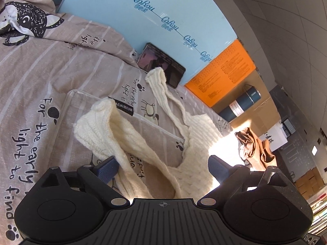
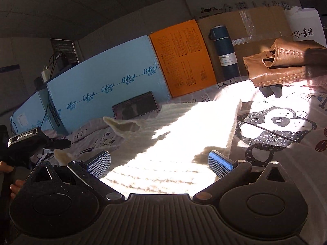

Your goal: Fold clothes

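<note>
Both tongs are wide apart over the cream sweater [image 1: 130, 134] on the bed [image 1: 40, 77]: left tongs [image 1: 163, 167] tilted, right tongs [image 2: 160, 162] low. Neither is gripping it.

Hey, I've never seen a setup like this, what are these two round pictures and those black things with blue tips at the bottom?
A person holds a two-finger gripper in each hand, each with a fisheye camera looking along its fingers. One picture is the left gripper, the other the right gripper. Both stand open and hold nothing. Between their blue pads lies a cream knitted sweater, spread on a printed bedsheet. Behind it, a phone leans on a light blue box, beside an orange box and a dark blue bottle.
</note>
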Motion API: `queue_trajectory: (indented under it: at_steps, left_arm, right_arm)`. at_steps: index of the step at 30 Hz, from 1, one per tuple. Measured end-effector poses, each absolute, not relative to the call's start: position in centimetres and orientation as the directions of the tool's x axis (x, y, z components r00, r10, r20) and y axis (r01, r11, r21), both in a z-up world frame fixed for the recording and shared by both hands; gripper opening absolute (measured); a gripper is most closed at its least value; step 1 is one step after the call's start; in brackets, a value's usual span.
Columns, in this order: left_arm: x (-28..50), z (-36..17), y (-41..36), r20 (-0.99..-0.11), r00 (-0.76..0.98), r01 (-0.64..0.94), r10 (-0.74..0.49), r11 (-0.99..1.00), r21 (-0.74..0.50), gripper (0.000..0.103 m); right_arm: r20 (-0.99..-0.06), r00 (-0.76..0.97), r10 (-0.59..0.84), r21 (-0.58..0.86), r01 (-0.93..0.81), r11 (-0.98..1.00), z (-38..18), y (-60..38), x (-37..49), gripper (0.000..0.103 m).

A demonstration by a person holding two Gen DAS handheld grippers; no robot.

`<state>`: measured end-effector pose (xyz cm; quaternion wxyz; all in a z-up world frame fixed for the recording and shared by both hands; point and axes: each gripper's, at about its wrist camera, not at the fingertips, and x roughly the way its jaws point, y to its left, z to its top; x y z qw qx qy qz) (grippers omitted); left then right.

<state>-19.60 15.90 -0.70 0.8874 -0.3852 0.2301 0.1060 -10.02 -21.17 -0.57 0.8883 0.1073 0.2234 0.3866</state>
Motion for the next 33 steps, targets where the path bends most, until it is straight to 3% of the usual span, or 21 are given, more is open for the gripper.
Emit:
queue_trajectory:
  at_steps: [2, 3, 4, 7, 10, 14, 17, 21, 25, 26, 31, 33]
  left_arm:
    - [-18.8, -0.7, 15.6, -0.503, 0.863, -0.381, 0.051, 0.718, -0.582, 0.091]
    - [-18.3, -0.5, 15.2, -0.529, 0.843, -0.410, 0.098, 0.753, -0.515, 0.070]
    - [-17.8, -0.3, 14.9, -0.544, 0.829, -0.425, 0.130, 0.779, -0.461, 0.040]
    - [-17.0, -0.3, 14.8, -0.531, 0.836, -0.387, 0.139, 0.835, -0.391, 0.020]
    - [-17.3, 0.5, 13.9, -0.455, 0.885, -0.291, 0.099, 0.880, -0.375, 0.010]
    - [-18.4, 2.7, 10.2, -0.313, 0.949, -0.052, -0.025, 0.970, -0.238, 0.010]
    - [-19.0, 3.8, 6.9, -0.274, 0.951, 0.123, -0.143, 0.989, -0.087, 0.011]
    - [-19.8, 3.5, 2.6, -0.332, 0.891, 0.357, -0.309, 0.929, 0.093, 0.011]
    - [-19.9, 1.8, 0.6, -0.434, 0.835, 0.447, -0.339, 0.877, 0.175, 0.017]
    - [-19.9, 1.4, 0.3, -0.449, 0.829, 0.453, -0.332, 0.871, 0.192, 0.022]
    - [-21.7, 2.2, 1.8, -0.363, 0.864, 0.436, -0.348, 0.879, 0.194, 0.080]
    - [-22.1, 2.7, 2.7, -0.334, 0.887, 0.396, -0.319, 0.897, 0.195, 0.082]
  right_arm:
    - [-0.316, 0.594, 0.739, 0.376, -0.637, 0.673, -0.7, -21.2, -9.8, 0.103]
    - [-0.318, 0.594, 0.739, 0.375, -0.637, 0.673, -0.8, -21.2, -9.8, 0.103]
    - [-0.320, 0.593, 0.739, 0.374, -0.638, 0.674, -0.8, -21.2, -9.8, 0.103]
    - [-0.320, 0.594, 0.738, 0.371, -0.639, 0.674, -0.9, -21.3, -9.9, 0.103]
    - [-0.314, 0.598, 0.737, 0.370, -0.638, 0.675, -0.8, -21.5, -9.9, 0.103]
    - [-0.298, 0.600, 0.743, 0.375, -0.642, 0.669, -0.6, -21.7, -9.8, 0.103]
    - [-0.277, 0.602, 0.749, 0.377, -0.648, 0.661, -0.4, -21.9, -10.0, 0.103]
    - [-0.195, 0.579, 0.792, 0.431, -0.674, 0.600, 0.2, -23.1, -10.2, 0.103]
    - [-0.179, 0.582, 0.793, 0.447, -0.670, 0.593, 0.8, -23.4, -10.3, 0.103]
    - [-0.198, 0.595, 0.779, 0.427, -0.663, 0.615, 0.8, -23.1, -10.3, 0.103]
    - [-0.258, 0.606, 0.753, 0.300, -0.690, 0.658, 0.6, -21.4, -10.9, 0.103]
    - [-0.290, 0.616, 0.732, 0.233, -0.697, 0.679, 0.5, -20.3, -11.1, 0.103]
